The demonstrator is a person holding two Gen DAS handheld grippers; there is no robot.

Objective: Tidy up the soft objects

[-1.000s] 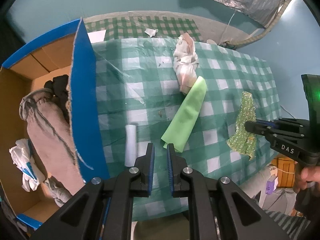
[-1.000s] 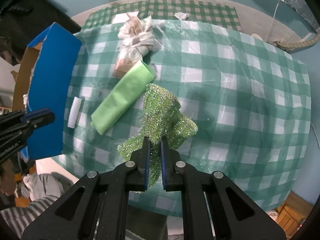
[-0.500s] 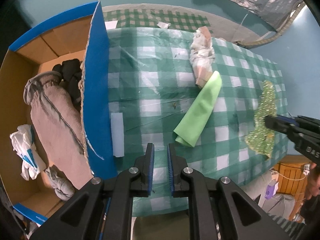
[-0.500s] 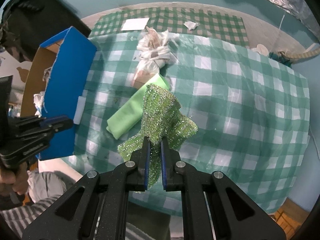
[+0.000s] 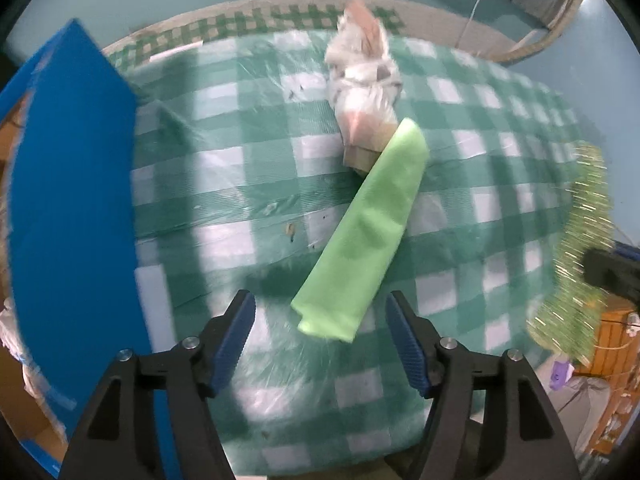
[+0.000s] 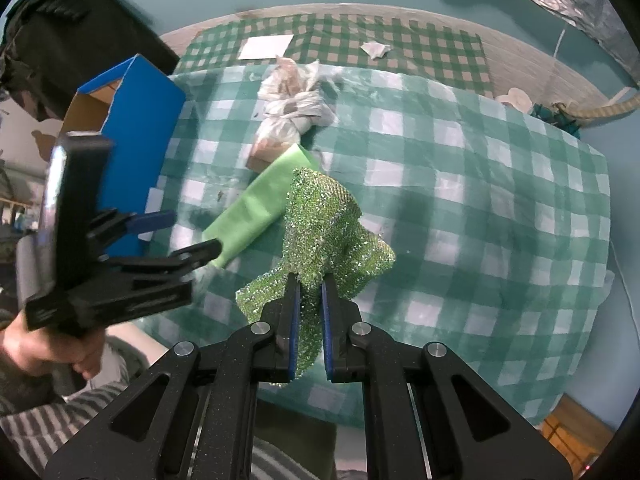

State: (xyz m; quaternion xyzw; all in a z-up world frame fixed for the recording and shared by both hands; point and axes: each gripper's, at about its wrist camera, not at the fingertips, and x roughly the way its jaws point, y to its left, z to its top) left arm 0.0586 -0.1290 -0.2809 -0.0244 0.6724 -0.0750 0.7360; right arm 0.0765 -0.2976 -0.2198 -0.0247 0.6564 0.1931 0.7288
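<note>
My left gripper is open, its jaws wide on either side of the near end of a folded light-green cloth lying on the checked table. It also shows in the right wrist view, just short of that cloth. My right gripper is shut on a sparkly green mesh cloth, held above the table; the cloth shows blurred at the right in the left wrist view. A knotted white plastic bag bundle lies beyond the green cloth. The blue cardboard box stands at the left.
The green-checked tablecloth covers the table. A white paper sheet and a crumpled scrap lie on a second checked cloth behind. A small white piece lies against the box wall. The person's striped sleeve is at bottom left.
My left gripper has opened wide and moved right and forward to the green cloth's near end. The right gripper still holds the sparkly cloth, shifted slightly.
</note>
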